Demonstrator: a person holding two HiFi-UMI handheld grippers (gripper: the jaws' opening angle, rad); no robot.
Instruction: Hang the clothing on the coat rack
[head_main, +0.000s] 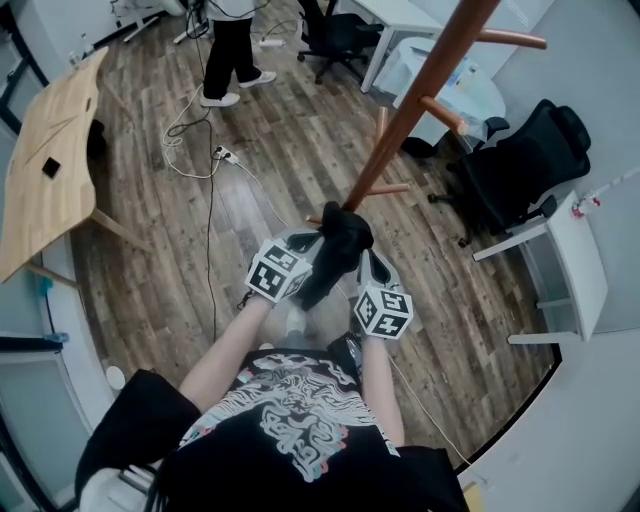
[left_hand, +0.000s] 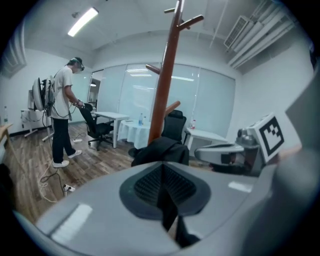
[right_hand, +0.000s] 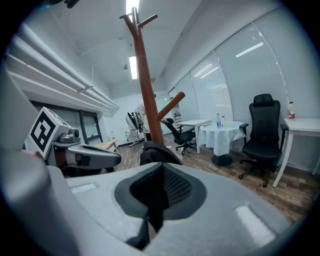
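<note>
1. Now pinching the clothing (head_main: 341, 243) tight in the left gripper (head_main: 312, 252) and right gripper (head_main: 358, 262), both closed on it.
2. Holding it near the coat rack (head_main: 418, 102) pole.
3. Not yet hung up.

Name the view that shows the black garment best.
The head view: the black garment shows nearly whole there, bunched by the coat rack. Each gripper view shows only a dark hump past its shut jaws and a strip pinched between them.
</note>
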